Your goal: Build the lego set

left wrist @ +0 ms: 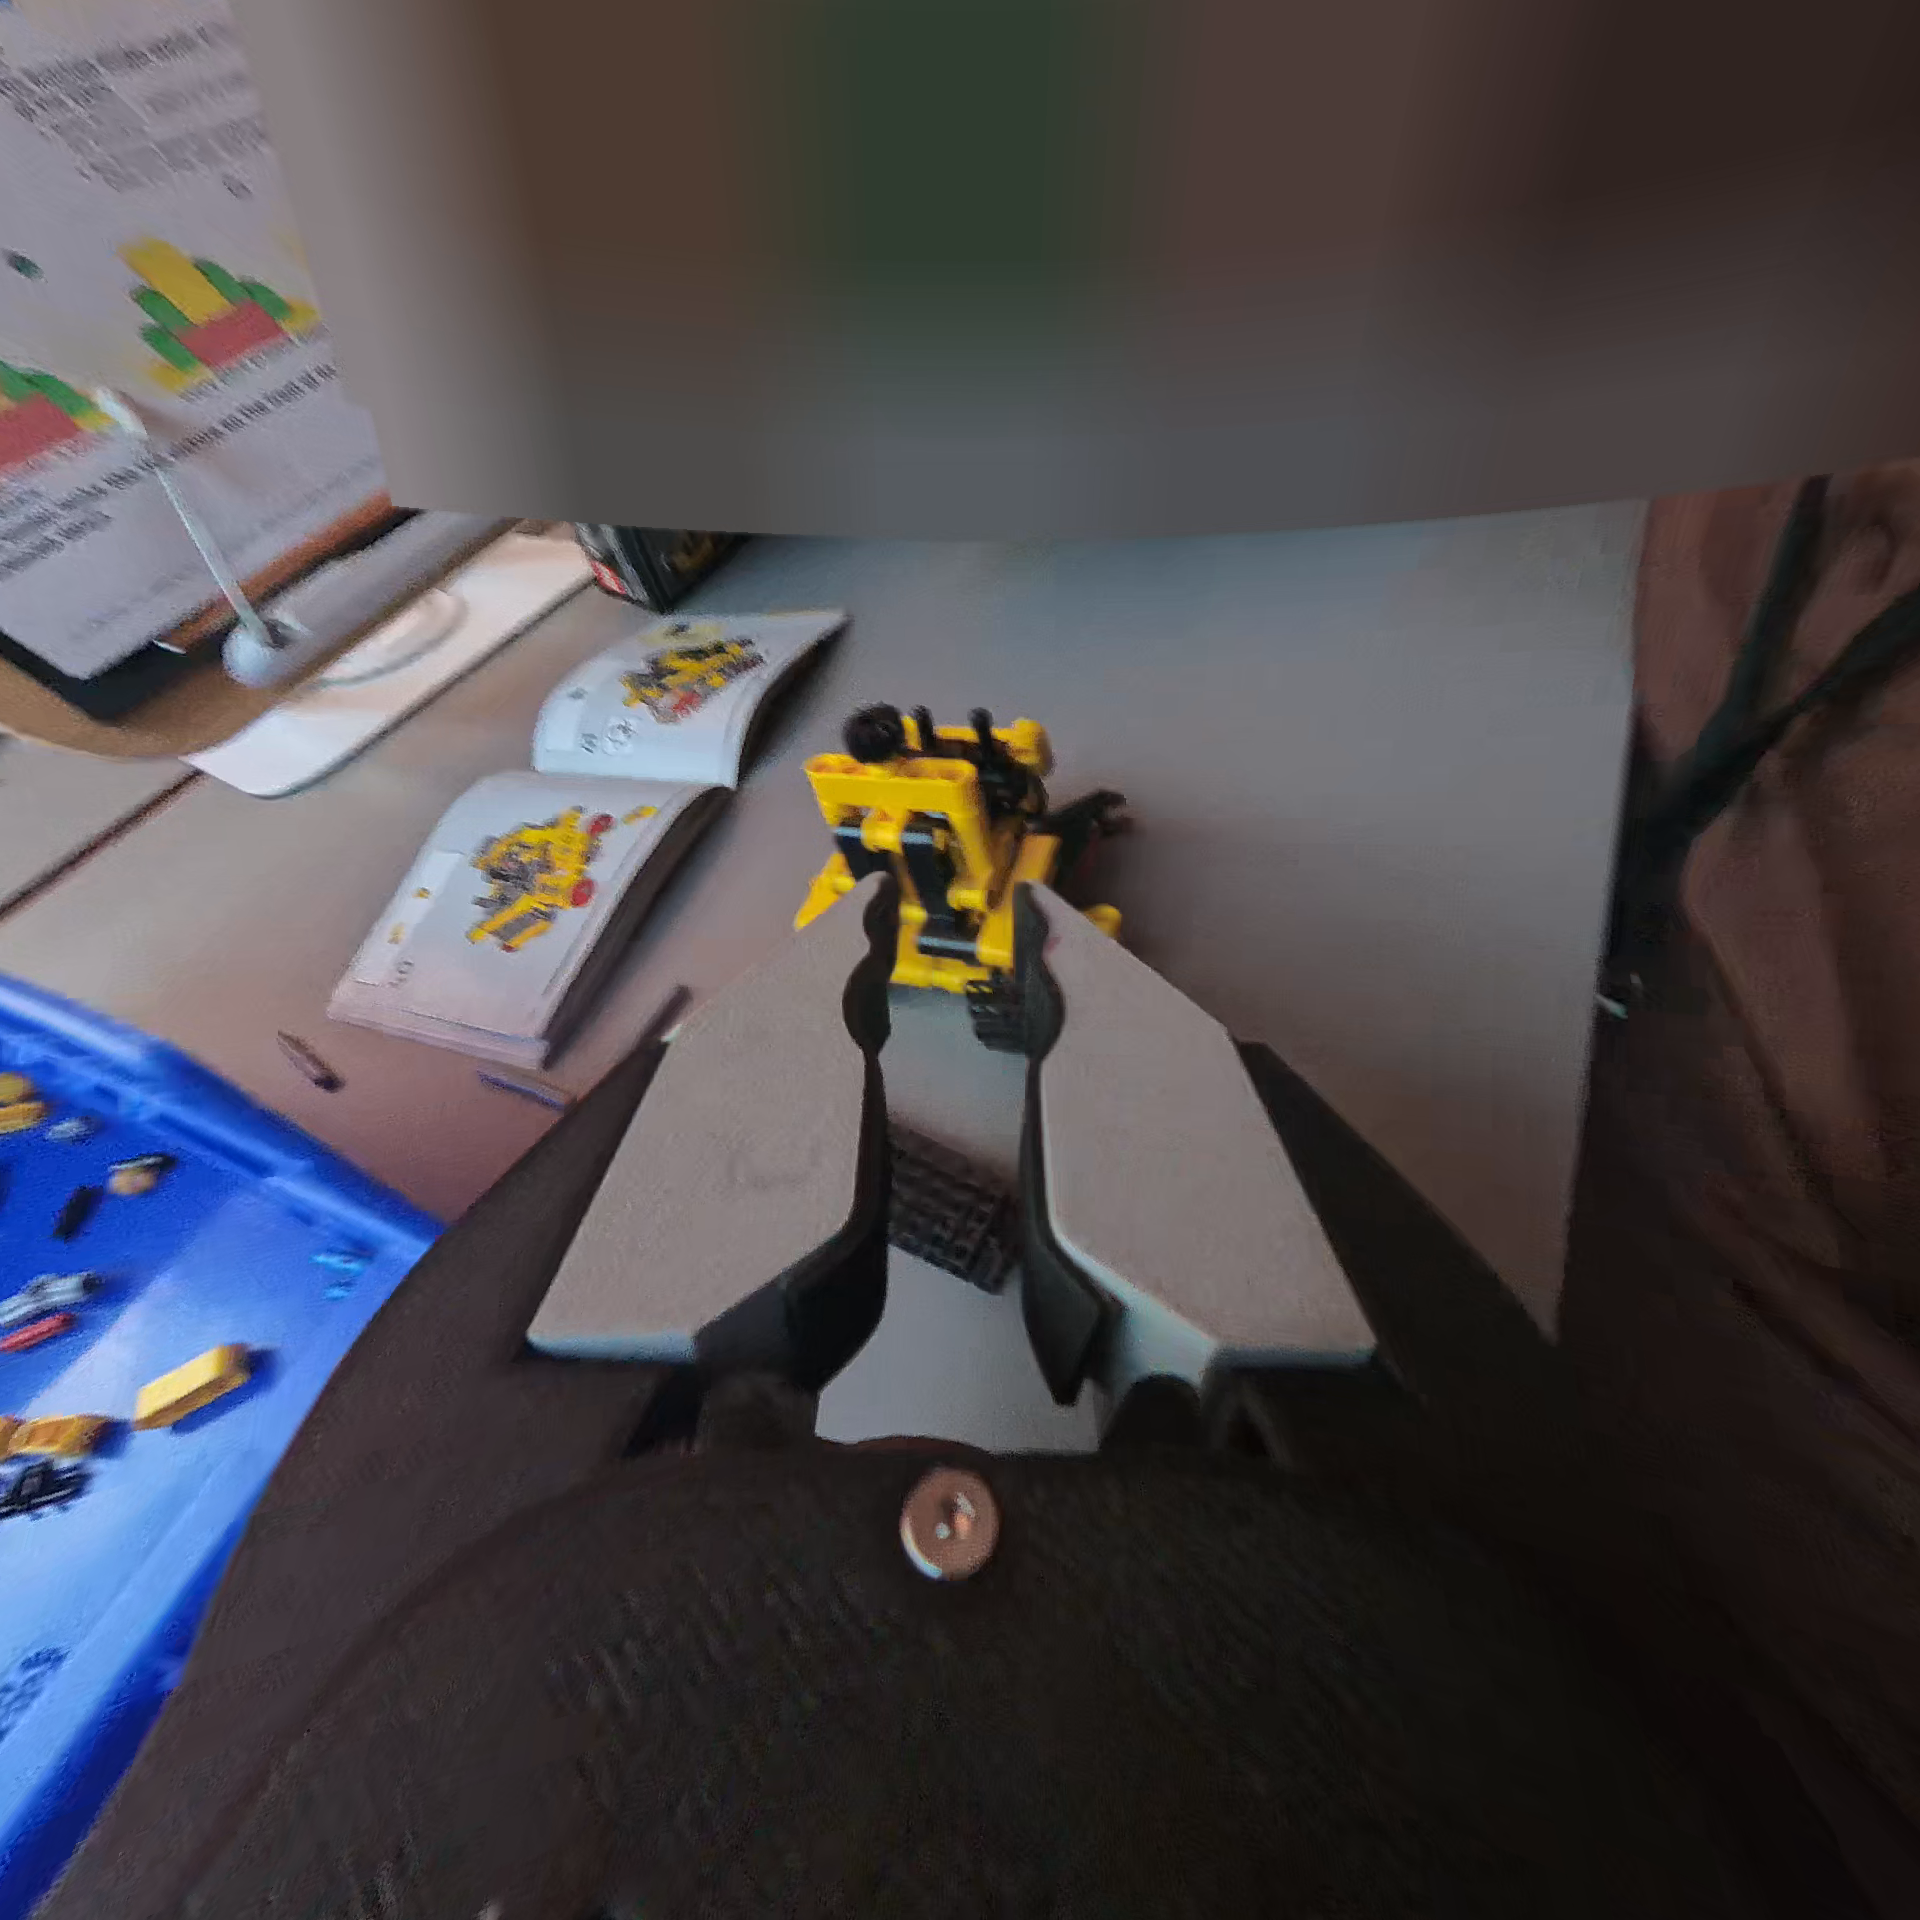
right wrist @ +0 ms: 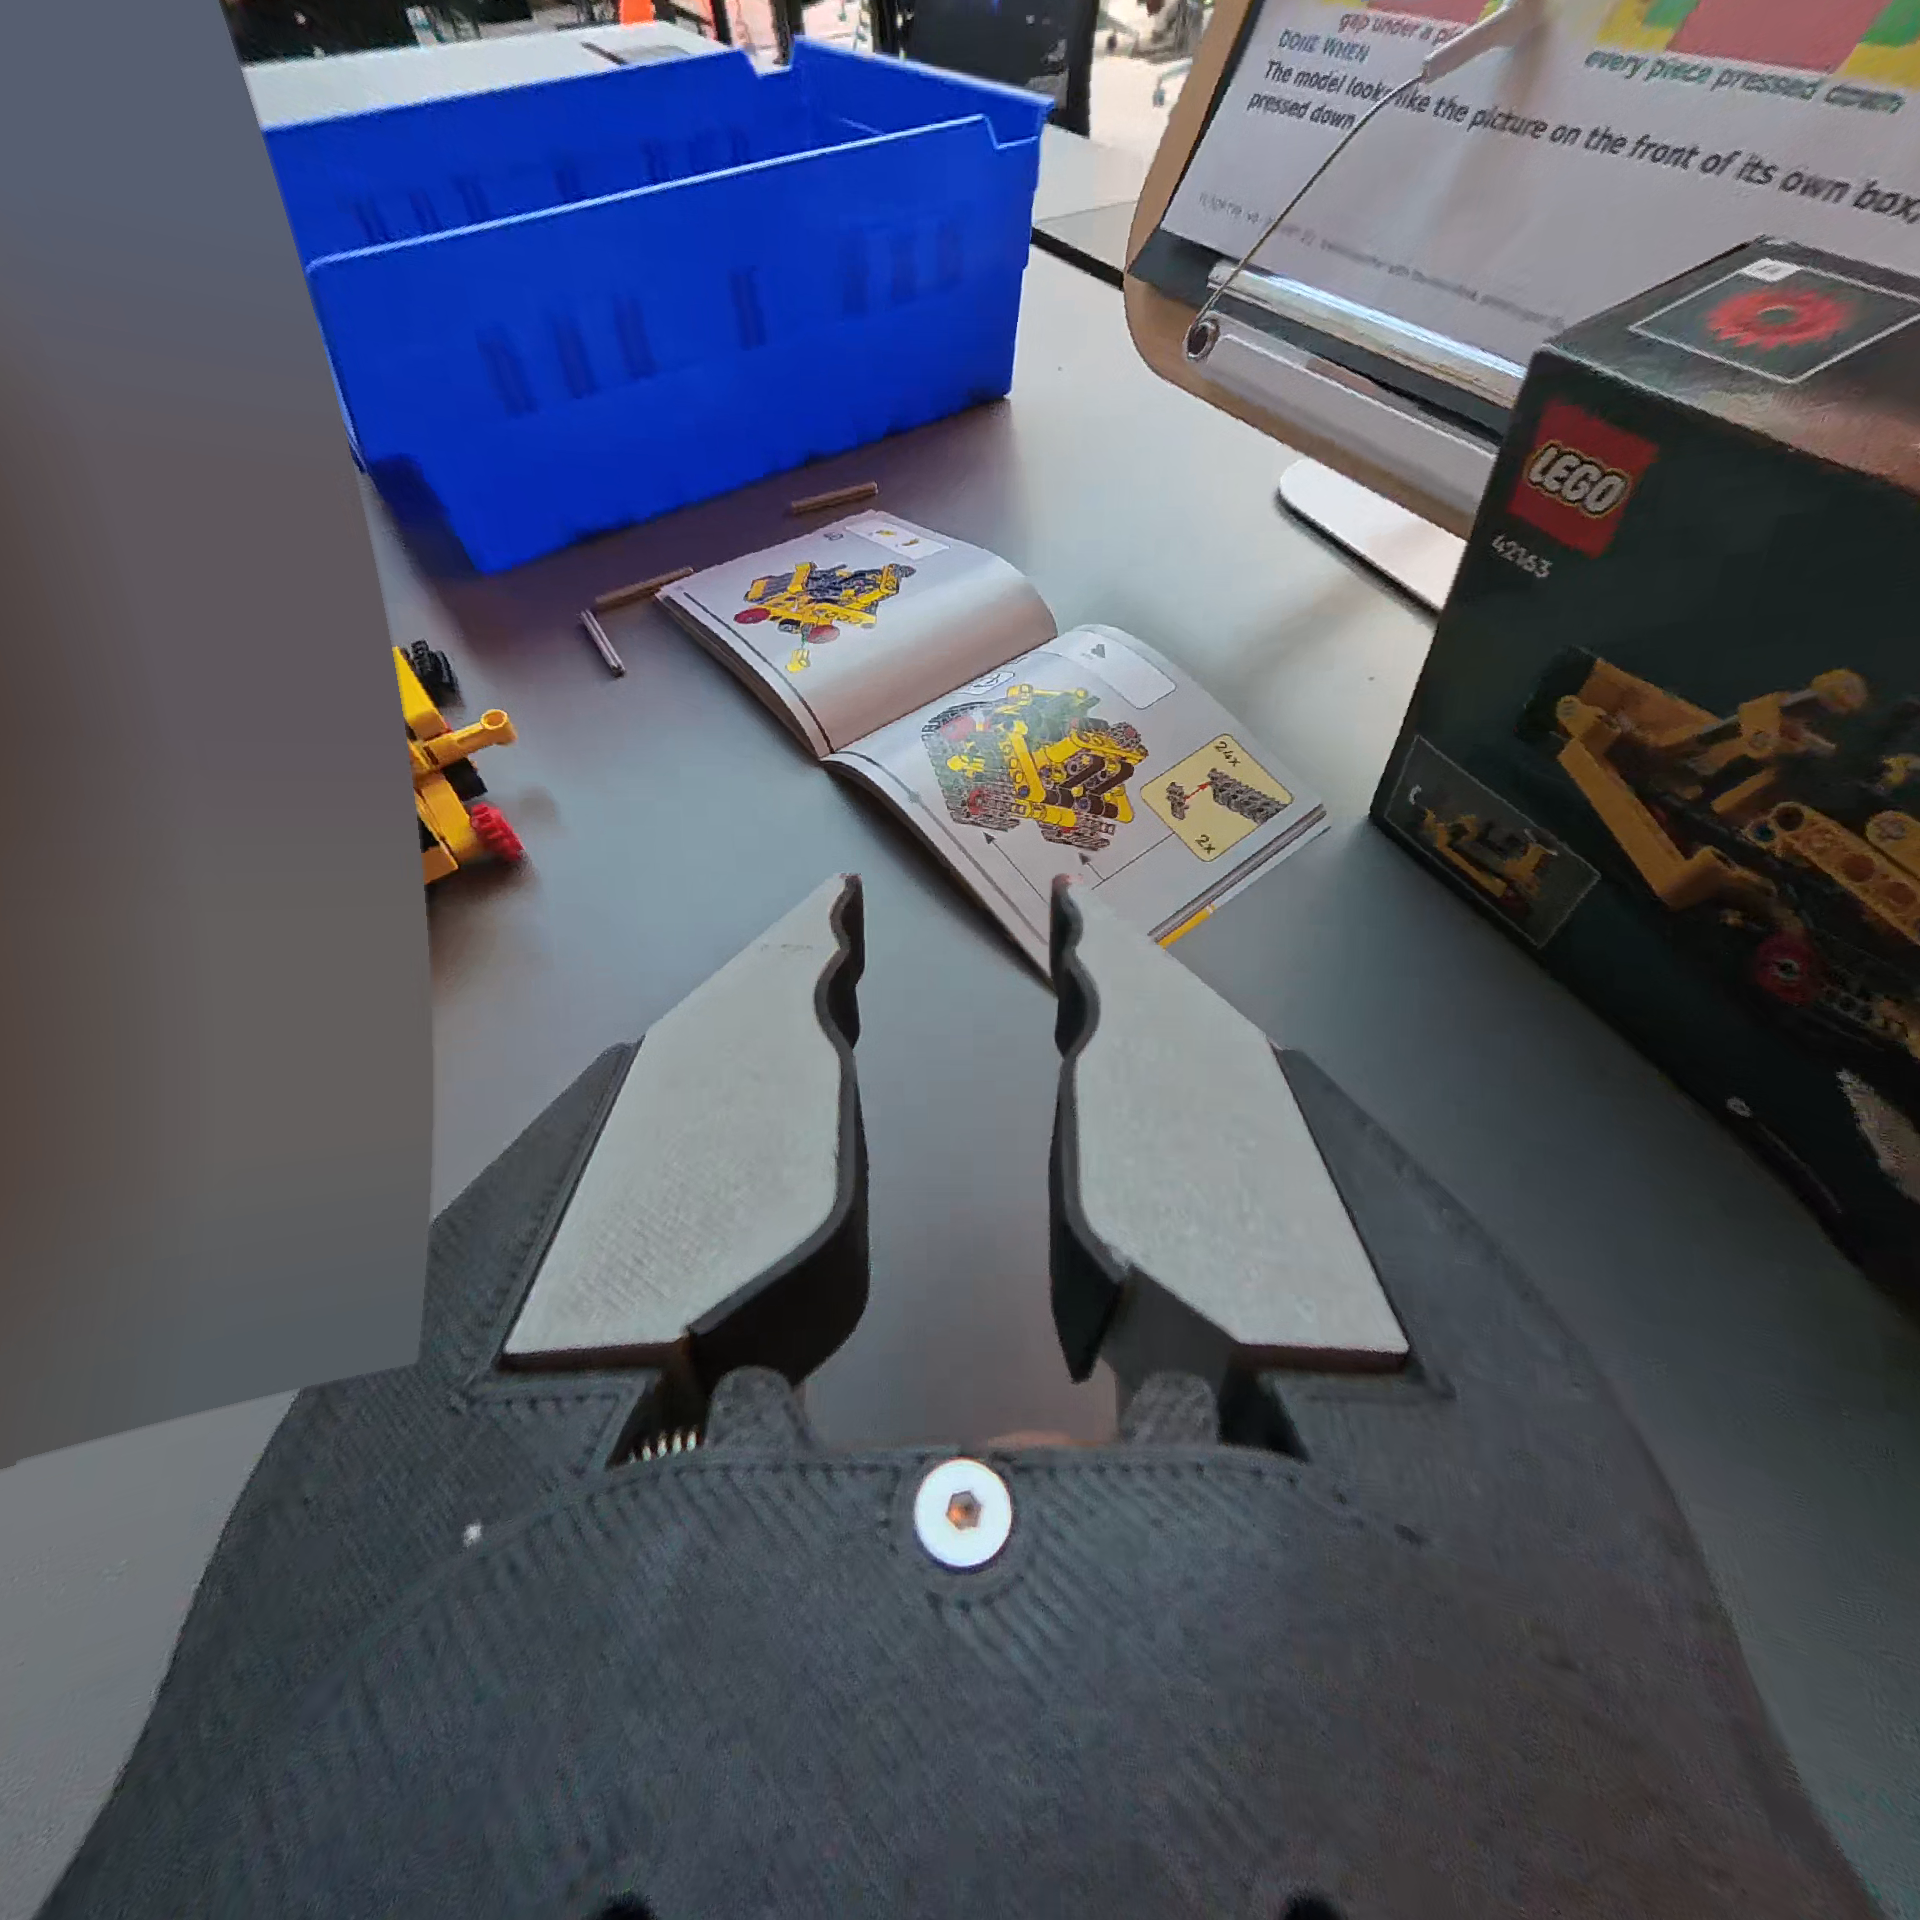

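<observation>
Left tool is clamping the yellow bulldozer model above the worktop; right tool is hovering agape near the instruction booklet.

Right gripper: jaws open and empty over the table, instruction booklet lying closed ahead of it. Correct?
Nearly. In the right wrist view the right gripper is open and empty, but the instruction booklet lies open, two illustrated pages showing.

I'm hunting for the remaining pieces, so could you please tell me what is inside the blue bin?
The left wrist view shows loose yellow, black, grey and red pieces scattered on the floor of the blue bin. The picture edge cuts off much of it, and from the right wrist view its walls hide the inside.
</observation>
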{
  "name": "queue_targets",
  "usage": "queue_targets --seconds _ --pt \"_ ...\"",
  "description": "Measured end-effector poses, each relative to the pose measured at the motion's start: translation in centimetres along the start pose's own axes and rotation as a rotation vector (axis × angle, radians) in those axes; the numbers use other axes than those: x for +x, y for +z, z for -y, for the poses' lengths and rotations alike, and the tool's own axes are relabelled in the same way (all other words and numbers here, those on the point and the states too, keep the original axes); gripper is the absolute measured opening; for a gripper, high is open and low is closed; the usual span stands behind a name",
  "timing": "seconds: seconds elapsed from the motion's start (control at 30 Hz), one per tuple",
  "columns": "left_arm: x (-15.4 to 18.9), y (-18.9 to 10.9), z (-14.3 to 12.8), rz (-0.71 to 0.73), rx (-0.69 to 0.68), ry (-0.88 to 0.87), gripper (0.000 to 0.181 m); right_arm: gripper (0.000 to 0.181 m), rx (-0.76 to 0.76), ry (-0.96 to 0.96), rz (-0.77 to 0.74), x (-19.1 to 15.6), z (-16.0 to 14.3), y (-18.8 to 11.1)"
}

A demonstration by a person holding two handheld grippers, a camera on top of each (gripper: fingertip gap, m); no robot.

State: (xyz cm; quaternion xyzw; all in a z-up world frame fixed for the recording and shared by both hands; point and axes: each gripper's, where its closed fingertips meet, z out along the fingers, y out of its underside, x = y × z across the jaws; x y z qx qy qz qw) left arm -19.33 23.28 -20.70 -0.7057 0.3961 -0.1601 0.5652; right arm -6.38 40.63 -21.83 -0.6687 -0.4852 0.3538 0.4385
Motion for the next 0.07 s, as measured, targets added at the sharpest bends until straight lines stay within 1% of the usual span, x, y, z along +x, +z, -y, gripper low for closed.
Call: queue_targets --seconds 0.07 --pt "-1.78 -0.39 1.18 0.101 0.098 0.026 0.018 0.034 0.02 0.023 -0.009 0.77 0.31 -0.08"
